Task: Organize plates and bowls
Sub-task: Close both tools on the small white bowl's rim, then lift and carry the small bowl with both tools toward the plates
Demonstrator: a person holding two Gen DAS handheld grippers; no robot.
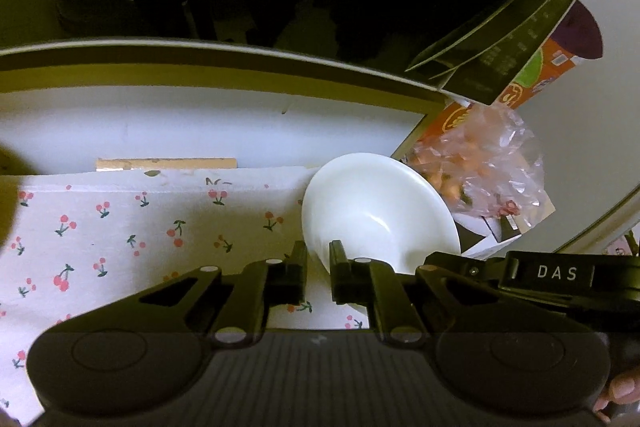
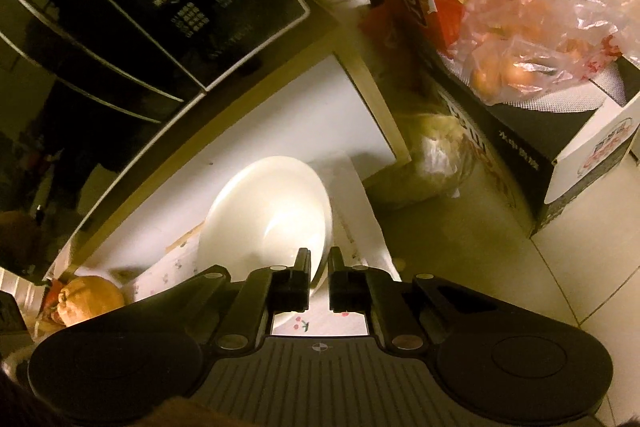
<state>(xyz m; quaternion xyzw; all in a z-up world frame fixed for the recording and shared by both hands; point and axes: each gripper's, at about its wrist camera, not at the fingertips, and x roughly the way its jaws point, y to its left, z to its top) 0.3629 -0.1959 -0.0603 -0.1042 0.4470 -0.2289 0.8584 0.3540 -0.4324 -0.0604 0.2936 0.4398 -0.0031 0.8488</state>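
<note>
Jaws: left gripper and right gripper each pinch the near rim of the white bowl.
Bowl: tilted over the cherry-print cloth on the bench.
Right: bagged boxes.

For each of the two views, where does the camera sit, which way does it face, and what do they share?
Left wrist: on the left gripper, angled down at the white bowl and cherry-print cloth; a fingertip and the right gripper show.
Right wrist: on the right gripper, angled down at the bowl, past a bag of eggs; no hand clearly shows.
Shared: each gripper is shut on the bowl's rim.
</note>
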